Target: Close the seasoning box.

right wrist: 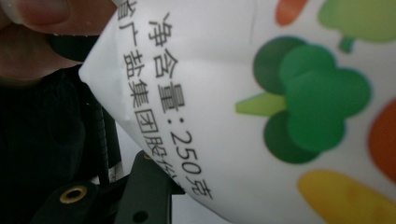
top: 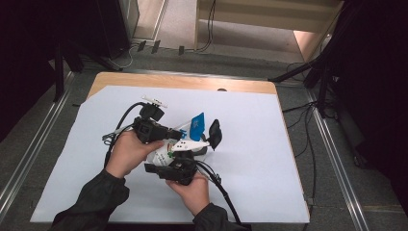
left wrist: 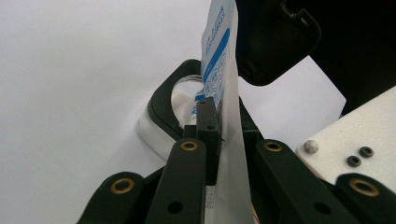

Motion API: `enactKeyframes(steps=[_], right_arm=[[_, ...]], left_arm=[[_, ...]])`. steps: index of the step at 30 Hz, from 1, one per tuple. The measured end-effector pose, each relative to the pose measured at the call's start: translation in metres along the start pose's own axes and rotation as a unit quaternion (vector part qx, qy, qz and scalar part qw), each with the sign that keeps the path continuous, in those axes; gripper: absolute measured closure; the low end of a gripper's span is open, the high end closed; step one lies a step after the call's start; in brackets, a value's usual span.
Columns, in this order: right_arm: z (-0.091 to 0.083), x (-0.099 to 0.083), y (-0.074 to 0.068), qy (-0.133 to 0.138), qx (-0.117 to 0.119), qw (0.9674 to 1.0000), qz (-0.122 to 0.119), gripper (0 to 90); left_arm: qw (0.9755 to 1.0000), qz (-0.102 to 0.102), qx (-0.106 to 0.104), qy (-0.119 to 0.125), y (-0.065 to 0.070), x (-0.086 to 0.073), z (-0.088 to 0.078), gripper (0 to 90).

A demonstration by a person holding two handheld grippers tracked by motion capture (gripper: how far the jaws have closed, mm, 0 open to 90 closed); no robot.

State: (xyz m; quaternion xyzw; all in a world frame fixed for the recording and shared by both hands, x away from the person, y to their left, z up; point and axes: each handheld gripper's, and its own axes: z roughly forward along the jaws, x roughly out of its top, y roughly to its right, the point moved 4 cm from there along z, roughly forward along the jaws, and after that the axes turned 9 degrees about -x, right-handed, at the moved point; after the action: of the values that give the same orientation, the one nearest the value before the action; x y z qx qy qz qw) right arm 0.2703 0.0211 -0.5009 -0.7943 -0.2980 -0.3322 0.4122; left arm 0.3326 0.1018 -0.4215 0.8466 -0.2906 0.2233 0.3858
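Note:
A white bag with a blue top and printed vegetables (top: 195, 126) is held up over the middle of the table between both grippers. My left gripper (top: 185, 134) comes in from the left and is shut on the bag's thin upper edge (left wrist: 219, 60). In the left gripper view its gripper (left wrist: 217, 121) pinches the flat film from both sides. My right gripper (top: 199, 147) rises from below and its jaws clasp the bag's fuller lower body (right wrist: 261, 116), which hides their tips in the right gripper view. A thumb (right wrist: 42, 14) rests by the bag's corner.
A pale sheet (top: 250, 144) covers most of the wooden table (top: 192, 82). Cables (top: 223, 192) trail from both grippers toward the near edge. Dark stand legs (top: 317, 72) and floor cables lie off the table's right side.

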Motion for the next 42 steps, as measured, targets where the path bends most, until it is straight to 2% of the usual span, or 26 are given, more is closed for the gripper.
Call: enactKeyframes(steps=[20, 28, 42], right_arm=[[0.0005, -0.0002, 0.0007, -0.002, -0.001, 1.0, -0.005, 67.0], [0.0019, -0.0004, 0.0003, -0.006, -0.015, 0.9996, -0.021, 64.7], [0.001, 0.001, 0.0007, -0.004, -0.002, 1.0, -0.007, 67.6]], left_arm=[[1.0, -0.001, 0.003, 0.001, 0.0001, 0.0003, 0.0011, 87.1], [1.0, -0.001, 0.005, 0.001, -0.0001, 0.0006, 0.0014, 87.0], [1.0, -0.004, 0.002, 0.002, -0.0007, 0.0006, 0.0009, 86.7]])
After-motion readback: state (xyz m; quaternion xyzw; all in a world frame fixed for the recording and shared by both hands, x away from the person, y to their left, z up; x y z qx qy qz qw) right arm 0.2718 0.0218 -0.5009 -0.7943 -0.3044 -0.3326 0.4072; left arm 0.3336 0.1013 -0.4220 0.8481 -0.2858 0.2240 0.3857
